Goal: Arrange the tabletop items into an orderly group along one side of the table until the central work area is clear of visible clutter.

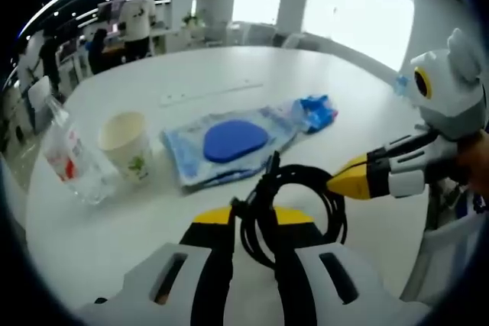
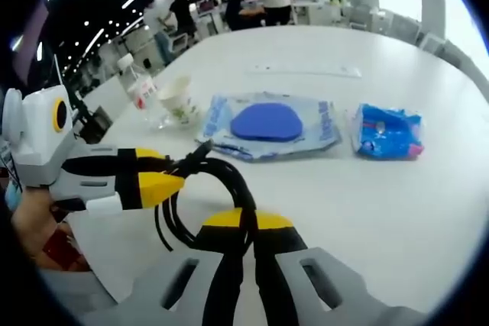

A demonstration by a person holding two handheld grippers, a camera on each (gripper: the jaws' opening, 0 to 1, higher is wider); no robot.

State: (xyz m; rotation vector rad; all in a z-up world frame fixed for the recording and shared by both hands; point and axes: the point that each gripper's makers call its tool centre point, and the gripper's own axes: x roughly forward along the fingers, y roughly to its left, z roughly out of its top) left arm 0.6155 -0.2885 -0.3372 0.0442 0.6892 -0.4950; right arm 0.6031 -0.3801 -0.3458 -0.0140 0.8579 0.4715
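Coiled black cable [image 1: 294, 204] sits clamped in my left gripper [image 1: 252, 223] and my right gripper [image 2: 243, 228]; it's light and floppy, so I grip the bundled loops. Bottle [image 1: 70, 159] and paper cup [image 1: 126, 145] at ten o'clock look light and tippy

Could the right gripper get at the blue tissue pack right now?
Probably not yet: the right gripper is shut on the black cable, though the table toward the blue tissue pack lies bare.

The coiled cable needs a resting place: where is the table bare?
Bare: the wide stretch beyond the blue pouch, and the near-right area below the tissue pack. Crowded: the bottle, paper cup and pouch sit close together. Both grippers pinch the black cable.
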